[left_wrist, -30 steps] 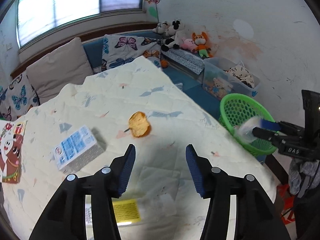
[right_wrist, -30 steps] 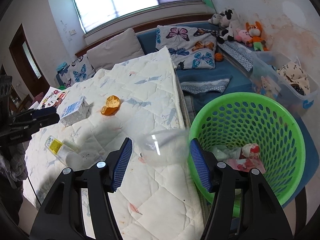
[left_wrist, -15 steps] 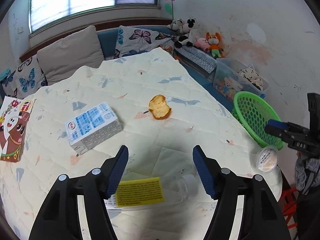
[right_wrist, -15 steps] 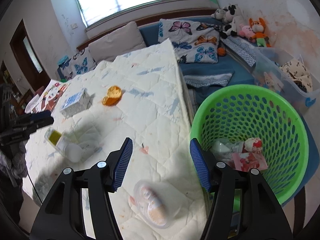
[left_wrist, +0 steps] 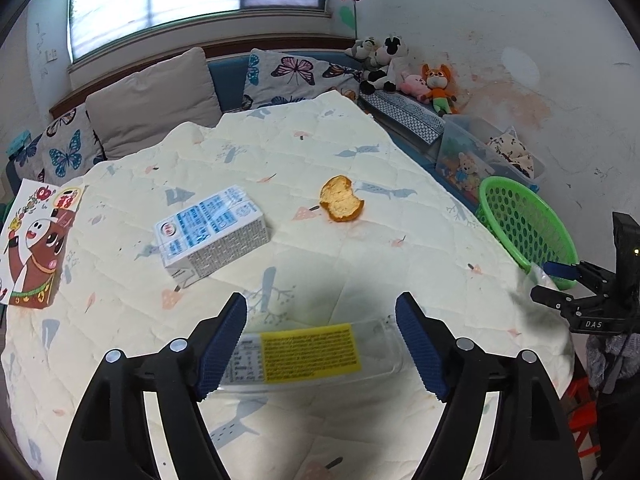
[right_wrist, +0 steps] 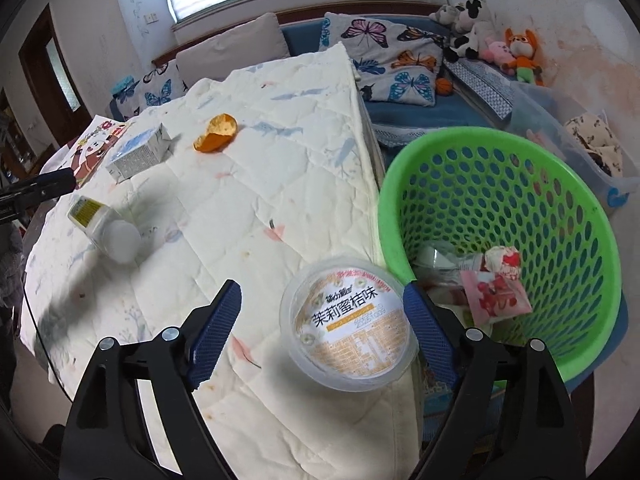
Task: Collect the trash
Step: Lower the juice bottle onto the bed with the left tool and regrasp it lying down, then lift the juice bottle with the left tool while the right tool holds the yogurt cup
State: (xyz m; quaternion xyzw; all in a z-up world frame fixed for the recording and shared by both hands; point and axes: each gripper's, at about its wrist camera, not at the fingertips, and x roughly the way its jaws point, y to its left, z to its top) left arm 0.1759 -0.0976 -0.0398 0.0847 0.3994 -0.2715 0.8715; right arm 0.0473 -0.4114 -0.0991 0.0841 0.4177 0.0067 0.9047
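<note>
A clear bottle with a yellow label (left_wrist: pixel 308 354) lies crosswise on the quilt between the fingers of my left gripper (left_wrist: pixel 320 312). Its jaws are opening and the pads stay off the bottle. A clear plastic cup with a printed lid (right_wrist: pixel 352 324) lies on the quilt at the table's edge. My right gripper (right_wrist: pixel 322 292) straddles it with its jaws opening, and the right pad is close beside the rim. The green basket (right_wrist: pixel 576 200) stands just right of the cup with wrappers inside. A milk carton (left_wrist: pixel 212 232) and an orange peel (left_wrist: pixel 342 204) lie farther back.
A picture book (left_wrist: pixel 36 248) lies at the quilt's left edge. Cushions, soft toys (left_wrist: pixel 436 84) and a clear storage box (left_wrist: pixel 472 148) line the bench behind. The right gripper (left_wrist: pixel 542 280) shows at the table's right edge beside the basket (left_wrist: pixel 524 224).
The right gripper let go of the clear cup, which dropped onto the quilt; the gripper sank over it and widened. The left gripper drew back over the bottle and spread wider.
</note>
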